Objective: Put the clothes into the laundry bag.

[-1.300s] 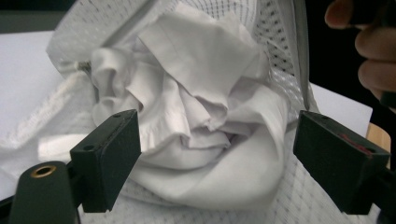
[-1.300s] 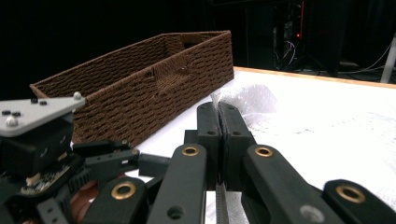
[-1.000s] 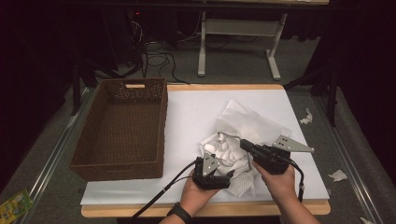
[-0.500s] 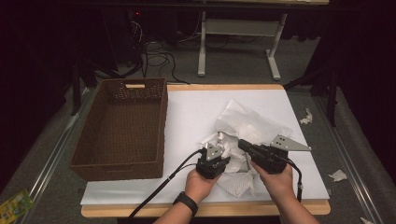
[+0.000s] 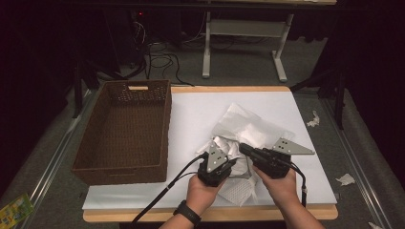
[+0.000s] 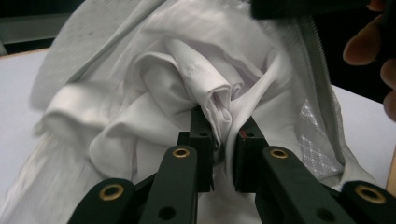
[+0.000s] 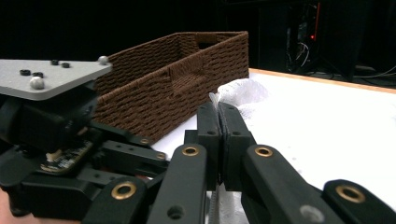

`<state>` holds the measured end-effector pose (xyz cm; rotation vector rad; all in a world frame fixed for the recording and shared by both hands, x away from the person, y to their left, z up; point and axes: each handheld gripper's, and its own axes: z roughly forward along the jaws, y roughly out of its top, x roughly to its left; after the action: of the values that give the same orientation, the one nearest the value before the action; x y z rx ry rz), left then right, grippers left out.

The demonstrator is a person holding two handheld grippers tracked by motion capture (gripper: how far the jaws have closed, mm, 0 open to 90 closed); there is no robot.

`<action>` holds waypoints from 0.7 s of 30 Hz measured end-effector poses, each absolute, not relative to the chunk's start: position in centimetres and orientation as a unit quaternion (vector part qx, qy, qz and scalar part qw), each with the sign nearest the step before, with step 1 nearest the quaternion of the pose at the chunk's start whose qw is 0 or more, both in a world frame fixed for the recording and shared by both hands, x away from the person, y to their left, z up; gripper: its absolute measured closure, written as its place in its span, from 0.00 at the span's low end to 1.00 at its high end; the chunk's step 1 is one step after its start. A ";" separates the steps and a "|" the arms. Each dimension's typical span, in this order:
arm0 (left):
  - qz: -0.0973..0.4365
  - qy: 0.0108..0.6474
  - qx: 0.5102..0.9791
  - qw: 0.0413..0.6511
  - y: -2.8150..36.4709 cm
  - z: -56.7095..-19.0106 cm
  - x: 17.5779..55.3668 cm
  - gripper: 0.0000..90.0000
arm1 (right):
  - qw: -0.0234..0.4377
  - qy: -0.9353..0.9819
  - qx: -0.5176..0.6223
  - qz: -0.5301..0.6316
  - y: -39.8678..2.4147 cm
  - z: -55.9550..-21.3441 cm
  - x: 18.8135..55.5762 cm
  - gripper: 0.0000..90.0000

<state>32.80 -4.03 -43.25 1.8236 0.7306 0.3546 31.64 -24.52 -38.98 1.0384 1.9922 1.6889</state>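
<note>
High view, left to right: a brown wicker basket (image 5: pixel 125 131) sits on the white worktop (image 5: pixel 200 112) at left of centre. Lower centre, the left claw (image 5: pixel 222 153), whose jaws have just been closing, pinches a fold of the crumpled white garment (image 5: pixel 241 131). Just right, the right claw (image 5: pixel 242 148) is clamped on the garment's mesh edge.

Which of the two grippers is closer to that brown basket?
Left. The left gripper is beside the basket's near right corner; the right gripper is farther right, over the white cloth.
</note>
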 end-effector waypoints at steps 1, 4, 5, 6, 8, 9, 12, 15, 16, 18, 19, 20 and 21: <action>0.148 0.309 0.768 0.541 -4.5 -43.4 33.1 0.91 | 0.164 0.698 0.365 0.594 -24.5 -38.9 31.6 1.00; 0.147 0.318 0.766 0.539 -5.7 -44.0 34.1 0.90 | 0.163 0.697 0.362 0.597 -24.6 -38.8 31.5 1.00; 0.149 0.322 0.764 0.539 -6.0 -44.2 34.4 0.90 | 0.162 0.696 0.362 0.598 -24.6 -38.8 31.4 1.00; 0.152 0.324 0.764 0.537 -6.3 -44.3 34.7 0.90 | 0.160 0.695 0.362 0.600 -24.7 -38.8 31.4 1.00; 0.152 0.333 0.763 0.532 -6.9 -44.7 35.5 0.90 | 0.161 0.692 0.360 0.604 -24.8 -38.7 31.2 1.00; 0.155 0.337 0.762 0.530 -7.1 -44.9 35.8 0.90 | 0.162 0.690 0.360 0.607 -24.9 -38.6 31.1 1.00; 0.161 0.356 0.757 0.523 -7.6 -45.6 37.1 0.90 | 0.161 0.687 0.354 0.614 -25.3 -38.4 30.8 1.00; 0.176 0.375 0.753 0.512 -8.0 -46.4 38.2 0.90 | 0.162 0.680 0.355 0.620 -25.8 -38.1 30.5 1.00; 0.177 0.378 0.752 0.510 -8.1 -46.6 38.5 0.90 | 0.165 0.678 0.358 0.620 -25.9 -38.0 30.5 1.00; 0.179 0.379 0.755 0.505 -8.3 -47.1 38.8 0.89 | 0.165 0.677 0.359 0.621 -26.1 -38.0 30.5 1.00; 0.172 0.375 0.755 0.509 -8.3 -47.1 38.8 0.86 | 0.165 0.677 0.360 0.621 -26.2 -38.1 30.5 1.00; 0.164 0.369 0.757 0.514 -8.3 -47.0 38.7 0.82 | 0.164 0.677 0.360 0.621 -26.3 -38.2 30.6 1.00; 0.156 0.361 0.761 0.516 -8.1 -46.9 38.5 0.73 | 0.166 0.678 0.362 0.618 -26.3 -38.2 30.6 1.00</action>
<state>38.54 -8.14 -46.92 1.8268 0.8668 0.3742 30.56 -26.35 -38.18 1.0320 1.9293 1.7590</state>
